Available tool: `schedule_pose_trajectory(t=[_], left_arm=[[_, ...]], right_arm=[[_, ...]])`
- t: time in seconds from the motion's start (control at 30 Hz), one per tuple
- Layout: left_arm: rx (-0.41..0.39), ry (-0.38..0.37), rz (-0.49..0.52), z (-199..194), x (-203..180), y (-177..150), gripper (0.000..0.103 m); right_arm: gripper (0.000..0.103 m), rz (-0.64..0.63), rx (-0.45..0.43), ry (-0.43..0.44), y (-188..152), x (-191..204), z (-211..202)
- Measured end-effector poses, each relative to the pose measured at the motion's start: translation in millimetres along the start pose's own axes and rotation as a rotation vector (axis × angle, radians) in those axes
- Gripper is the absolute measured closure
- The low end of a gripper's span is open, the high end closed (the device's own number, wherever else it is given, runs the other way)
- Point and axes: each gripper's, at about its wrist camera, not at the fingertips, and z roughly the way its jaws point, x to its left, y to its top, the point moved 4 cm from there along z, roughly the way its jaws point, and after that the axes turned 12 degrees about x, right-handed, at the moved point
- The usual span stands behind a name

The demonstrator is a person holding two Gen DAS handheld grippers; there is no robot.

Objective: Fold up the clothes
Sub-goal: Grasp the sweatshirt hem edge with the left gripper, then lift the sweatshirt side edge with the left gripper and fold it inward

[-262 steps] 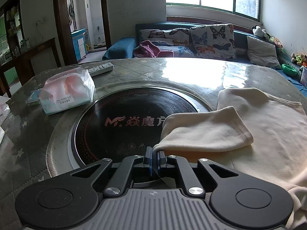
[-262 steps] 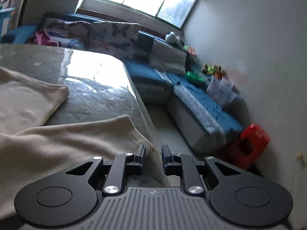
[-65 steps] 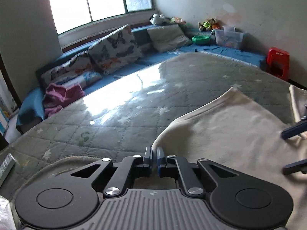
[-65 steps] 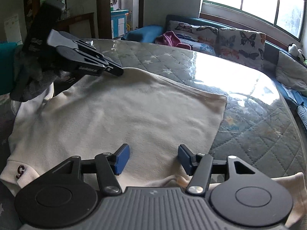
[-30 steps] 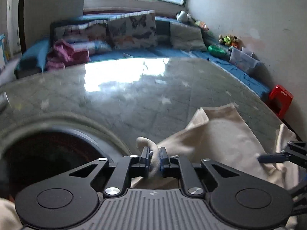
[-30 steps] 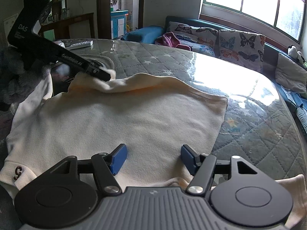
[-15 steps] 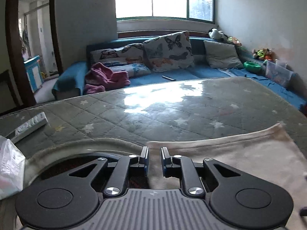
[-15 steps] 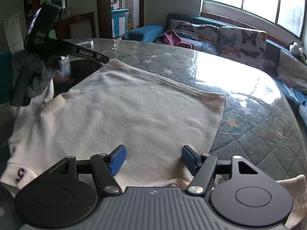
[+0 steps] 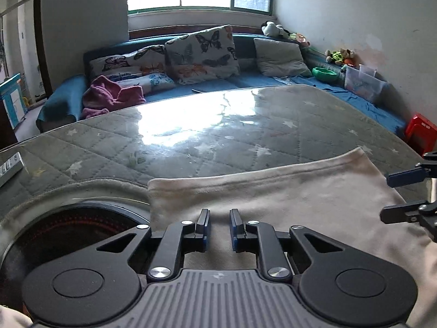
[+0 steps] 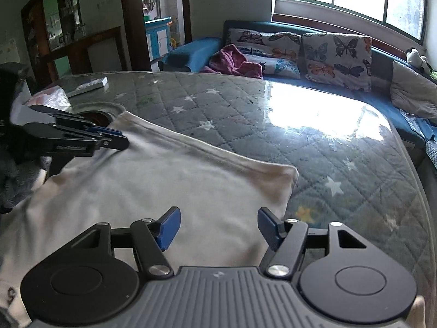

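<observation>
Right wrist view alone shows both claws parted over the cream garment (image 10: 169,180): left claw (image 10: 124,140) narrowly, right claw (image 10: 218,225) wide.

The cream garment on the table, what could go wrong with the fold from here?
1. The cream garment partly overlies the round black cooktop set in the table; if that is warm, the cloth could scorch.
2. The left gripper is free of the cloth, so the fold's left corner could slide or spring back.
3. The right gripper is open just above the fabric; moving low, it may snag and wrinkle it.
</observation>
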Motion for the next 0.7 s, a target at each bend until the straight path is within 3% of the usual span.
schedule_pose_trajectory(t=[0.13,0.3,0.43,0.7], left_arm=[[0.0,0.021,-0.021,-1,6,1,0.082],[-0.022,0.038,-0.022,-21,11,-12,0.076],[-0.04,0.06,-0.038,-44,16,-29,0.067],[-0.07,0.113,-0.109,-92,22,-88,0.065]], right_arm=[[0.039,0.005,0.02,-0.013,9,-7,20],[0.04,-0.018,0.009,-0.025,8,0,11],[0.04,-0.075,0.0,-0.014,-6,23,-7],[0.039,-0.205,-0.01,0.076,-51,95,-38]])
